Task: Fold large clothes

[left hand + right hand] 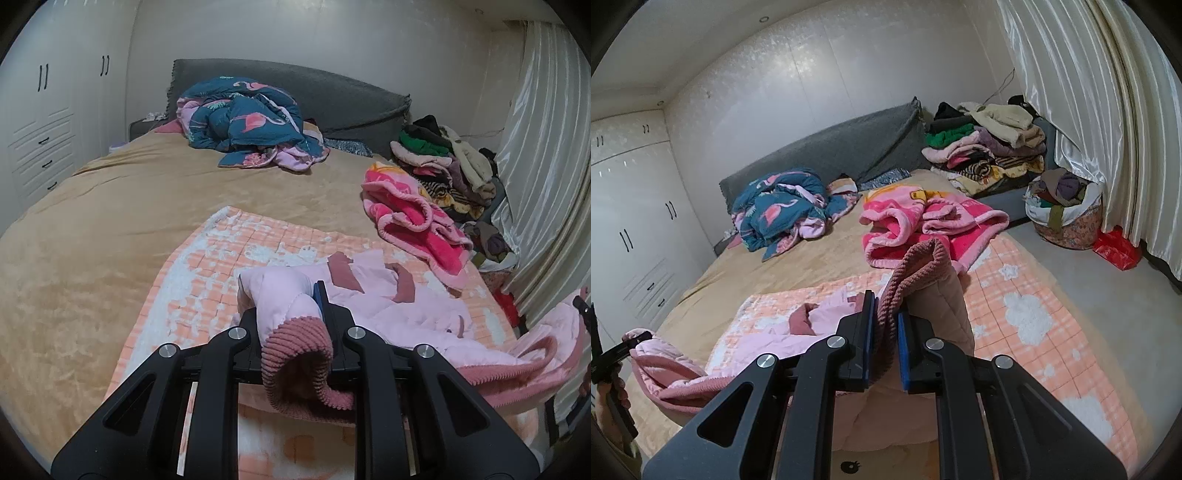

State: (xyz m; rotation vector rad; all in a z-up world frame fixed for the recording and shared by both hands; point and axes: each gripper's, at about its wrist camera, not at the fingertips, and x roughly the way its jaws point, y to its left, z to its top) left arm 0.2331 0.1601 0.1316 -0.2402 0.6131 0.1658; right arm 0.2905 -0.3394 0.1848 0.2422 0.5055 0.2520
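Over the bed [92, 229], a pink jacket [406, 317] stretches crosswise between two grippers above the checked blanket [207, 273]. Left gripper [291, 314] and right gripper [886, 321] each clench its ribbed hem.

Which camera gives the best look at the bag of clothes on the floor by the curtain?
The right wrist view. There the bag of clothes shows whole, beside the curtain, with garments bulging from its open top. The left wrist view catches only a squeezed sliver of it at the bed's far edge.
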